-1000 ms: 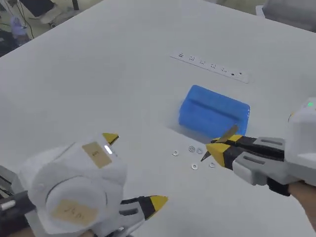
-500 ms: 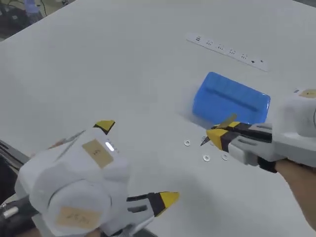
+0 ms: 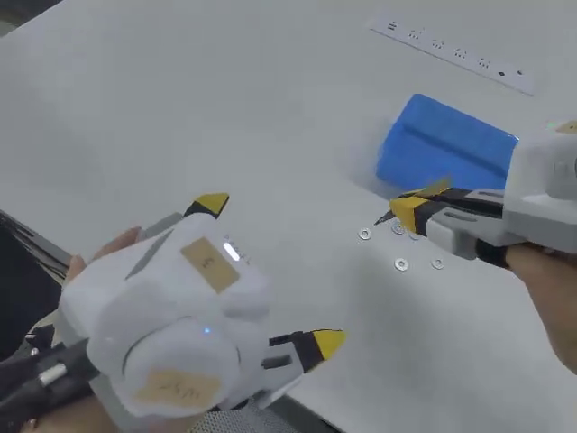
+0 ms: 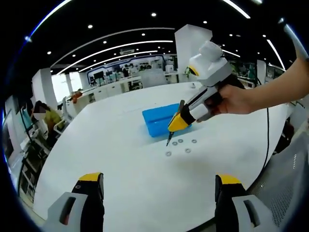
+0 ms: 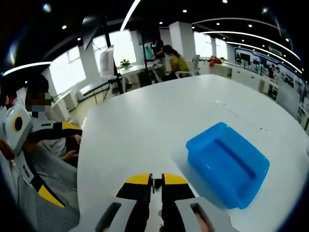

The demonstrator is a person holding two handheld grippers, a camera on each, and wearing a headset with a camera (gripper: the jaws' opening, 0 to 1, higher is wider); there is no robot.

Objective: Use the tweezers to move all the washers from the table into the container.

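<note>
Several small metal washers lie loose on the white table in front of the blue container. My right gripper is shut on the tweezers. Their tip points down just above the table, beside the leftmost washer. The container is open and looks empty. At the near edge of the table my left gripper is open, with nothing between its fingers.
A white power strip lies on the table beyond the container. The table edge runs close by my left hand. Other people sit at desks far behind in the right gripper view.
The head camera has swung, so the whole scene shifted up and right. The tweezers' tip has drifted a little toward the leftmost washer. My left gripper stays open.
</note>
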